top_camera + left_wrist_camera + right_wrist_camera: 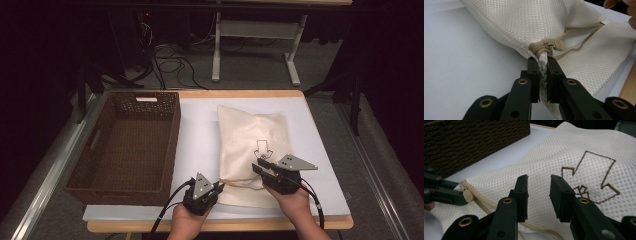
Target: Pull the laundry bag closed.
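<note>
A cream mesh bag with a brown stitched arrow lies on the white mat. My left gripper sits at the bag's near left corner. In the left gripper view it is shut on a bunched bit of mesh just below the zip's end and beige pull tab. My right gripper hovers over the bag's near part. In the right gripper view its jaws stand open over the mesh with nothing between them, beside the arrow. The left gripper and pull tab show at the left.
A dark brown woven basket stands on the left of the table, its wall close to the bag. The white mat covers the table between them. The wooden table edge runs just behind both hands.
</note>
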Demonstrator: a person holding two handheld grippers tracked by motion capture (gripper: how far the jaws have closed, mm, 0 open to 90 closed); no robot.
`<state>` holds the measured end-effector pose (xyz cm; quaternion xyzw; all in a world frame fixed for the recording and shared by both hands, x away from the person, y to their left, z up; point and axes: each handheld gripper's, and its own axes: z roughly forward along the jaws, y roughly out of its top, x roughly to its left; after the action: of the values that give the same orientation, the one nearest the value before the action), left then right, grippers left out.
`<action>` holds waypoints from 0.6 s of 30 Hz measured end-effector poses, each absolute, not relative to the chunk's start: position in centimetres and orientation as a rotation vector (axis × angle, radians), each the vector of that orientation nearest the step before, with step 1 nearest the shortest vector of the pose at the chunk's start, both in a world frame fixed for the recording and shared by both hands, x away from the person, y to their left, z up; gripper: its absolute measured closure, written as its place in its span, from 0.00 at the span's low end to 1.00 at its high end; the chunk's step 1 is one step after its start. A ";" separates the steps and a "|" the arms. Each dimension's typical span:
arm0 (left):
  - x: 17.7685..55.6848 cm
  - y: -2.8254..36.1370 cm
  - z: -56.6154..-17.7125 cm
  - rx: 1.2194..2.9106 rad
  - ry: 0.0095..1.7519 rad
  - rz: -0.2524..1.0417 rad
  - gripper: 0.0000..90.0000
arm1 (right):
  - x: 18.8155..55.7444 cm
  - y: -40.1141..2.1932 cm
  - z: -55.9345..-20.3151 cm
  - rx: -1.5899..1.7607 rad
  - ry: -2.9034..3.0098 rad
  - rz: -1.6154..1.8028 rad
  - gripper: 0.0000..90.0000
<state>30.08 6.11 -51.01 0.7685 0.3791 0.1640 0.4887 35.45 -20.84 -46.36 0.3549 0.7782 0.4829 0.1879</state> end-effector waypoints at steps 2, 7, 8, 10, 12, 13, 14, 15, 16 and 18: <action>30.1 6.2 -51.1 1.863 0.923 0.392 0.92 | 35.4 -20.6 -46.8 1.006 2.192 1.361 0.76; 29.9 6.1 -51.2 1.857 0.921 0.398 0.92 | 34.7 -20.9 -47.5 0.988 2.211 1.343 0.74; 29.9 6.1 -51.3 1.859 0.921 0.400 0.92 | 34.7 -21.0 -47.7 0.986 2.210 1.348 0.74; 29.8 6.1 -51.3 1.857 0.926 0.408 0.92 | 34.7 -21.0 -47.9 0.995 2.230 1.349 0.71; 29.8 6.0 -51.3 1.854 0.928 0.408 0.92 | 34.6 -20.9 -48.0 0.983 2.239 1.347 0.69; 29.7 6.0 -51.3 1.856 0.926 0.411 0.92 | 34.5 -20.8 -48.0 0.979 2.245 1.356 0.67; 29.7 6.0 -51.3 1.858 0.924 0.412 0.92 | 34.5 -20.7 -48.0 0.980 2.253 1.366 0.66; 29.7 6.0 -51.3 1.857 0.924 0.409 0.92 | 34.4 -20.5 -48.0 0.980 2.258 1.368 0.65; 29.7 6.0 -51.4 1.856 0.925 0.406 0.91 | 34.2 -20.4 -48.0 0.976 2.261 1.375 0.65; 29.8 6.1 -51.4 1.853 0.925 0.402 0.91 | 34.0 -20.1 -47.9 0.959 2.265 1.385 0.65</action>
<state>29.75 6.06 -51.37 0.7641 0.3815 0.1657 0.4932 34.04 -20.07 -47.91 0.3356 0.7922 0.4843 0.1587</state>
